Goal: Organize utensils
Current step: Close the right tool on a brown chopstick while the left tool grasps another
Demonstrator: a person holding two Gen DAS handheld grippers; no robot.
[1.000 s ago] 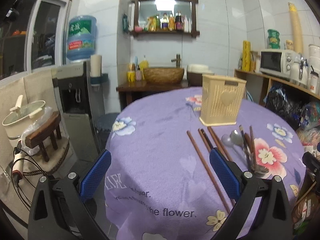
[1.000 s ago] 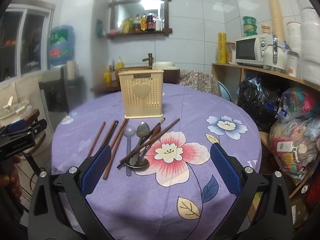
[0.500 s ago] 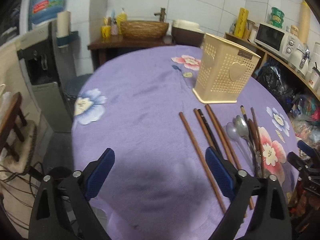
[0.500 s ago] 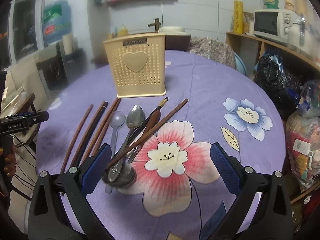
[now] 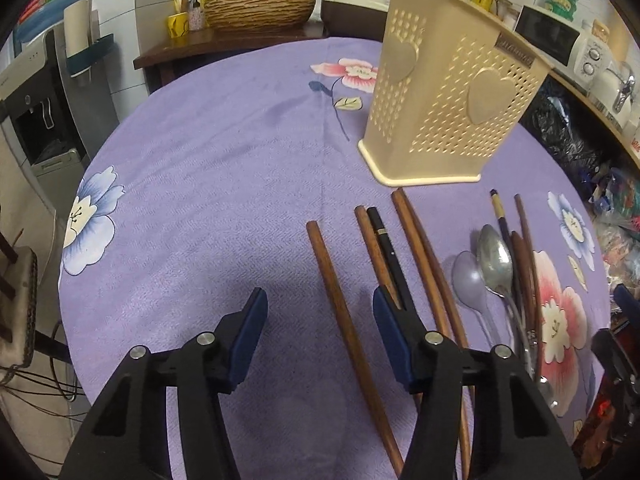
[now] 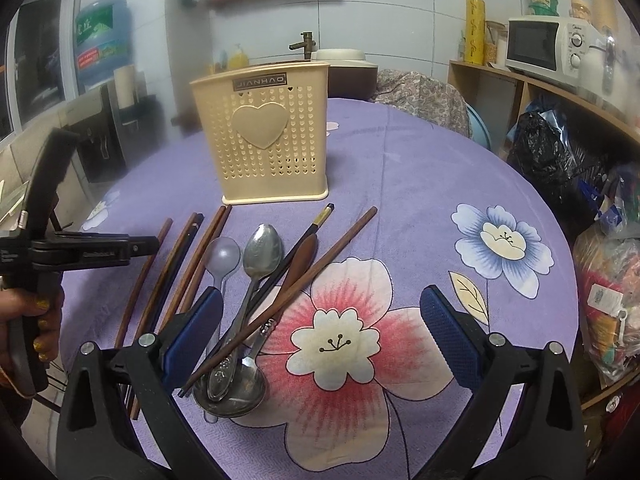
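Observation:
A beige perforated utensil holder (image 5: 444, 100) (image 6: 268, 136) stands upright on the purple flowered tablecloth (image 5: 208, 168). In front of it lie several brown chopsticks (image 5: 344, 320) (image 6: 140, 280), a black chopstick (image 5: 390, 258), a translucent plastic spoon (image 6: 224, 258), a metal spoon (image 6: 262, 252) and a metal ladle (image 6: 230, 392). My left gripper (image 5: 320, 328) is open, low over the table, with the leftmost brown chopstick between its jaws. My right gripper (image 6: 320, 328) is open above the spoons and crossed chopsticks. The left gripper also shows in the right wrist view (image 6: 80, 254).
A microwave (image 6: 556, 46) sits on a wooden shelf at the right, with black and coloured bags (image 6: 560, 160) below. A basket sink (image 5: 260, 10) and a water dispenser (image 5: 40, 92) stand behind the table. The table edge drops off at the left.
Both grippers have moved forward and down toward the utensils. The left gripper's jaws now straddle the leftmost chopstick; the right gripper hangs closer over the spoons.

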